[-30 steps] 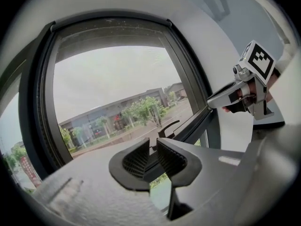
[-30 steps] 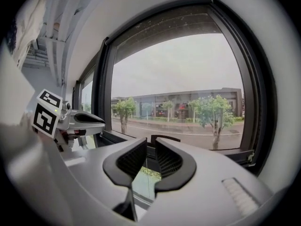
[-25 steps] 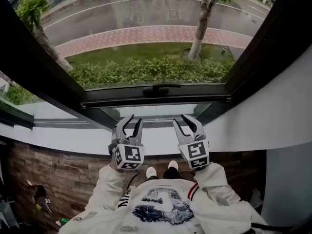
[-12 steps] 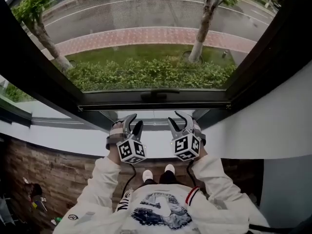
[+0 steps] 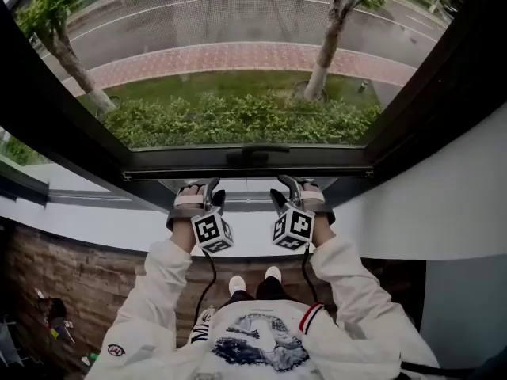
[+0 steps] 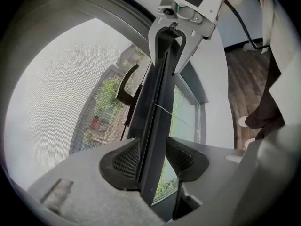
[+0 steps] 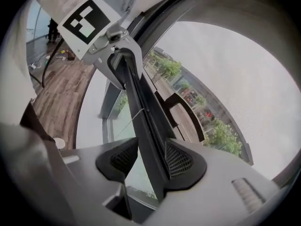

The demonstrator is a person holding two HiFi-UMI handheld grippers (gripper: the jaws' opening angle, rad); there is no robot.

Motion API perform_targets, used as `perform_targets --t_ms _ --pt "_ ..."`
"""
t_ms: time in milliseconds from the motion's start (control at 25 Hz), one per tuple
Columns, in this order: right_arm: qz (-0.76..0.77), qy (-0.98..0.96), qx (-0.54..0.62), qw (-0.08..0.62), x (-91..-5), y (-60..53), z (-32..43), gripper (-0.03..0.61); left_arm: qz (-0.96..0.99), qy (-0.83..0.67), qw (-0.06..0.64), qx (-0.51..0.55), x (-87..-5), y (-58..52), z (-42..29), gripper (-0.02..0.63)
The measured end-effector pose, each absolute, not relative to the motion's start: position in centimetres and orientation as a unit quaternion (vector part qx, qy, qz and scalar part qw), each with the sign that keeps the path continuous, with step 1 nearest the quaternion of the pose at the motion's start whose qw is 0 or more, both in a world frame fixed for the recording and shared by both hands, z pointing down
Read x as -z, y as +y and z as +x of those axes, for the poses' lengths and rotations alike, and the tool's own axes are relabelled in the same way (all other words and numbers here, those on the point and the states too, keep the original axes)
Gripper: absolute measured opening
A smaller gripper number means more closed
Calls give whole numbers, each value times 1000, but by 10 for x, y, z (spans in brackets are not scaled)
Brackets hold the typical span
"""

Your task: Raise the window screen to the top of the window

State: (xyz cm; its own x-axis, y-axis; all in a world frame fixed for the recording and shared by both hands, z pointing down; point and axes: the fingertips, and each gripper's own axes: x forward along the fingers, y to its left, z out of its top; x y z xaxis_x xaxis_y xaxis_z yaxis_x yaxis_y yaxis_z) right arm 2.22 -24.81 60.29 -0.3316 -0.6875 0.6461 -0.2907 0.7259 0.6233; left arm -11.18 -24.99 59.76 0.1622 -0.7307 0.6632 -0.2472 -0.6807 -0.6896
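The window screen's mesh (image 5: pixel 238 22) covers the opening down to its dark bottom bar (image 5: pixel 158 167), which carries a black handle (image 5: pixel 255 150) at mid-width. My left gripper (image 5: pixel 210 199) sits just under the bar, left of the handle, and my right gripper (image 5: pixel 283 196) sits right of it. In the left gripper view the bar (image 6: pixel 157 102) runs between the jaws of the left gripper (image 6: pixel 153 159), with a gap beside one pad. In the right gripper view the bar (image 7: pixel 141 107) lies between the opening jaws of the right gripper (image 7: pixel 151 158), also with a gap.
Thick dark window frame posts (image 5: pixel 444 77) slant up on both sides. A white sill (image 5: pixel 103 220) runs below the bar, with a fixed glass pane (image 6: pixel 186 121) under it. Wooden floor (image 5: pixel 87 291) and the person's shoes (image 5: pixel 238 283) lie below. Shrubs and trees stand outside.
Both grippers rolled onto their sides, marker cubes turning inward, and closed in on the screen's bottom bar. Their jaws stand wider than before.
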Motion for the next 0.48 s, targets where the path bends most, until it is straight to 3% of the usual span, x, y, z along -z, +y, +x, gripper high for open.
perform_targets --t_ms 120,480 --pt "293 -781 204 512 -613 -251 20 215 -711 329 233 576 -603 -253 -118 185" --pt "285 -749 231 552 -627 -260 20 216 -688 321 234 607 -615 -265 -124 187"
